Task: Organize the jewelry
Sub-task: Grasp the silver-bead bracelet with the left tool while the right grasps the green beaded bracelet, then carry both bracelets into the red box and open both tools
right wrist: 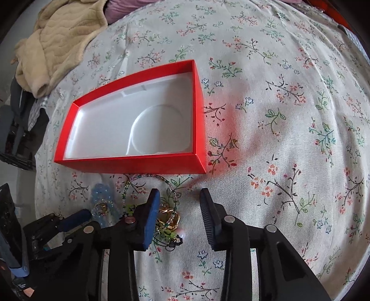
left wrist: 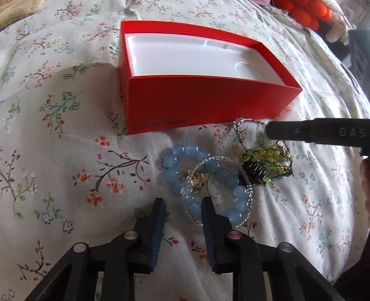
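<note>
A red box (left wrist: pixel 198 101) with a white moulded insert lies open and empty on the floral bedsheet; it also shows in the right wrist view (right wrist: pixel 129 164). In front of it lies a jewelry pile: a blue bead bracelet (left wrist: pixel 182 166), a clear bead bracelet (left wrist: pixel 248 196), a green bead piece (left wrist: pixel 266 154) and gold rings (right wrist: pixel 170 218). My left gripper (left wrist: pixel 183 203) is open, its right finger over the blue bracelet's near edge. My right gripper (right wrist: pixel 179 194) is open above the gold rings; one finger of it (left wrist: pixel 307 133) shows in the left wrist view.
A beige blanket (right wrist: pixel 57 41) lies at the bed's far left corner. Orange round objects (left wrist: pixel 307 11) sit at the far right. Dark furniture (right wrist: pixel 16 139) stands beyond the bed's left edge. Floral sheet (right wrist: pixel 289 115) spreads right of the box.
</note>
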Action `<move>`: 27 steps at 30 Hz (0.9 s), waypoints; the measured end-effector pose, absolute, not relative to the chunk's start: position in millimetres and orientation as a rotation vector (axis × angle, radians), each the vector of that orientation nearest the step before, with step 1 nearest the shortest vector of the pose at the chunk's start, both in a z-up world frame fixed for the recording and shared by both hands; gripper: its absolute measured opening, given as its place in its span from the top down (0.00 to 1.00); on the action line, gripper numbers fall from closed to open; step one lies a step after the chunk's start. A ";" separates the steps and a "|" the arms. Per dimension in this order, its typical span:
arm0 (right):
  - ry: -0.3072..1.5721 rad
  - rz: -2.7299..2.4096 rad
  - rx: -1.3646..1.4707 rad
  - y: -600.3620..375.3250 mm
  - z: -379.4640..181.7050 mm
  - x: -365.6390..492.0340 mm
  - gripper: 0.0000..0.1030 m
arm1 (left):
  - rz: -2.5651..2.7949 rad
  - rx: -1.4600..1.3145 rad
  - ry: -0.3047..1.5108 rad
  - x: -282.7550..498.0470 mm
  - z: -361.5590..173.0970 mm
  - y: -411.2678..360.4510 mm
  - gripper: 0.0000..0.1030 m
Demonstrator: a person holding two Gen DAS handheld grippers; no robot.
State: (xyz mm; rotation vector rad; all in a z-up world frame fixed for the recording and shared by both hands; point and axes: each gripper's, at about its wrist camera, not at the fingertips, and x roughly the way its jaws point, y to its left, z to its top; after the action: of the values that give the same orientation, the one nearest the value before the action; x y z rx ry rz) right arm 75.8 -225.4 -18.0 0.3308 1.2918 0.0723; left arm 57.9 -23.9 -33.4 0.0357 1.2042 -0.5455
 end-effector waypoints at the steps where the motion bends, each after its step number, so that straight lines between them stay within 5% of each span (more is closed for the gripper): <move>1: 1.295 0.070 0.328 -224.9 -19.6 77.0 0.67 | -0.549 0.028 1.209 59.1 -34.0 -24.4 0.81; 9: 1.297 0.062 0.318 -223.0 -26.0 81.5 0.92 | -0.543 0.037 1.198 57.6 -30.6 -36.2 1.00; 27: 1.202 0.111 0.309 -216.7 11.4 64.7 0.97 | -0.524 -0.028 1.123 47.0 2.1 -9.1 1.00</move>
State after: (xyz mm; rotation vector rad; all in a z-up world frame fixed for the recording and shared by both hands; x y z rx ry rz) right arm 64.7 -216.7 11.4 0.3090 1.2025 0.1111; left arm 47.0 -9.1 2.1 -0.0283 1.1232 -0.5242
